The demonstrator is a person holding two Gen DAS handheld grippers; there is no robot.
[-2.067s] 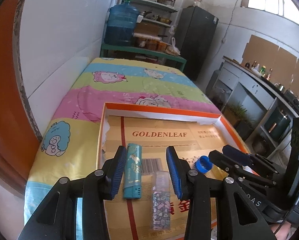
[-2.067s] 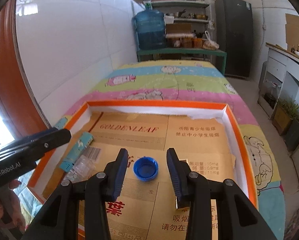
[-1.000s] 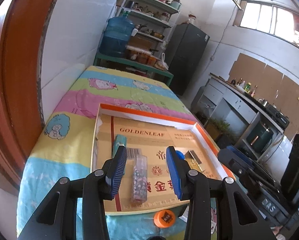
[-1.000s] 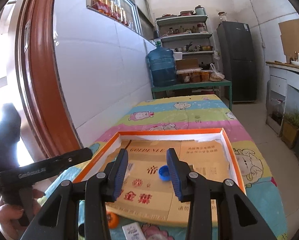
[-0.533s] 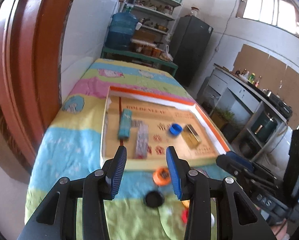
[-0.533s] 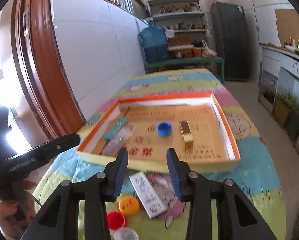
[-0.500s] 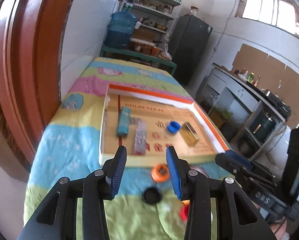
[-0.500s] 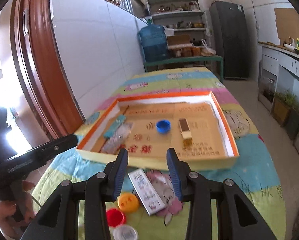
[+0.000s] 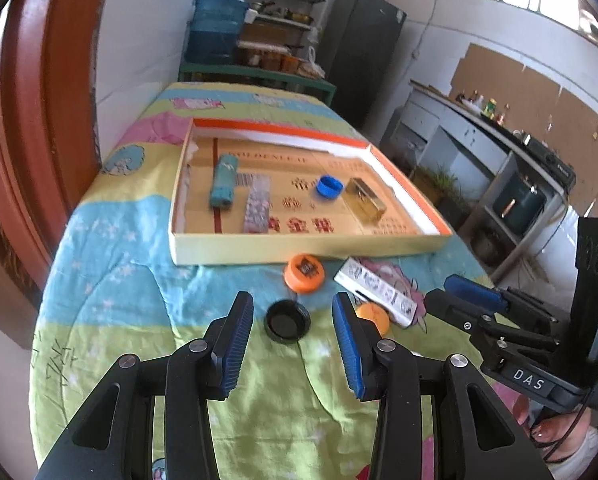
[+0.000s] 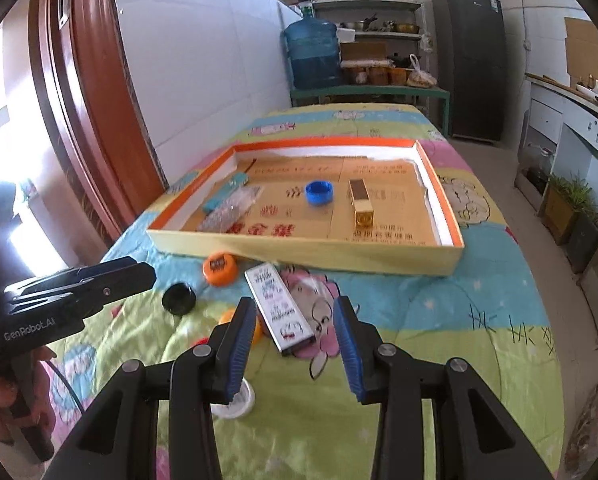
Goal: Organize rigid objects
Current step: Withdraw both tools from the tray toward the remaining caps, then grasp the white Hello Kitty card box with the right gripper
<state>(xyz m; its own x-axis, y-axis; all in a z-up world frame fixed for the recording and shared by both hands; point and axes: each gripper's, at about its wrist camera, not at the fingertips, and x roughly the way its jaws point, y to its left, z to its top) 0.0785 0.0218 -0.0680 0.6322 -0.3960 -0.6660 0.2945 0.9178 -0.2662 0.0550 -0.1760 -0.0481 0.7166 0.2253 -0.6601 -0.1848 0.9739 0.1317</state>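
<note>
Both tools have drawn back from over the tray and dropped toward the loose items on the patterned cloth in front of it; at the earlier frame each hung above the tray floor, over items that now lie well ahead inside it.

Left tool: jaws partly open, empty, touching nothing. The black cap lies directly ahead between the pad lines, open side up. It is round, so no wrist roll appears necessary. The orange cap sits just beyond it, close to the tray's near wall.

Right tool: jaws partly open, empty. The white printed box lies ahead, its near end between the pads. Its long axis runs away from the tool and slants toward the upper left, so the pads would close across its short sides.

Each item is nearer its own tool. A second orange cap and a white lid are largely hidden behind the fingers; their exact position cannot be confirmed.
</note>
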